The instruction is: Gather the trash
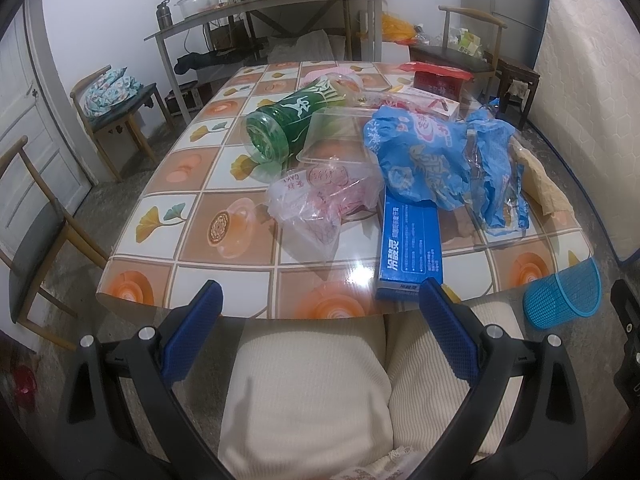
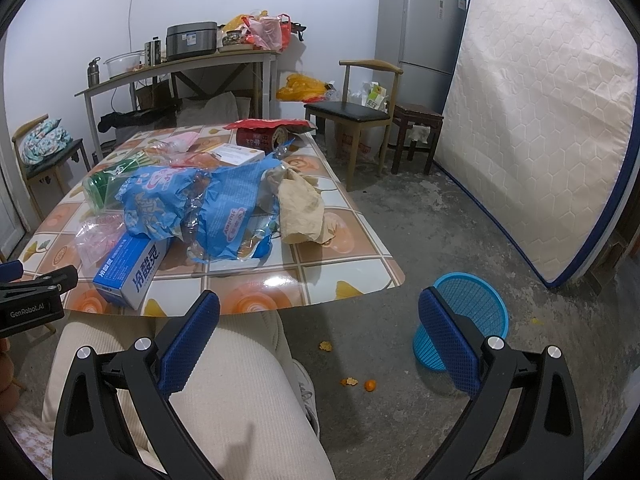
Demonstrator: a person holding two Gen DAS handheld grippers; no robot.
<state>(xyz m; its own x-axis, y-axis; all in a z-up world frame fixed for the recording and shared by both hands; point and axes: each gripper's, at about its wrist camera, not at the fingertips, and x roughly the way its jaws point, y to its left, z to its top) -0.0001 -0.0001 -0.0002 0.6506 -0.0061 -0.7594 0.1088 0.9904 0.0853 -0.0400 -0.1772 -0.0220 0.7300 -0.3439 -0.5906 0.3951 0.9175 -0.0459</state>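
Trash lies on a patterned table: a green jar on its side, a clear plastic tub, a pink-printed bag, a blue box, crumpled blue wrappers and a tan cloth. The blue box and wrappers also show in the right wrist view. A blue mesh bin stands on the floor right of the table, also seen in the left wrist view. My left gripper and right gripper are open, empty, held before the table's near edge.
The person's cream-trousered legs are under both grippers. Chairs stand left and behind the table. A side table, fridge and leaning mattress line the room. Orange peel bits lie on the floor.
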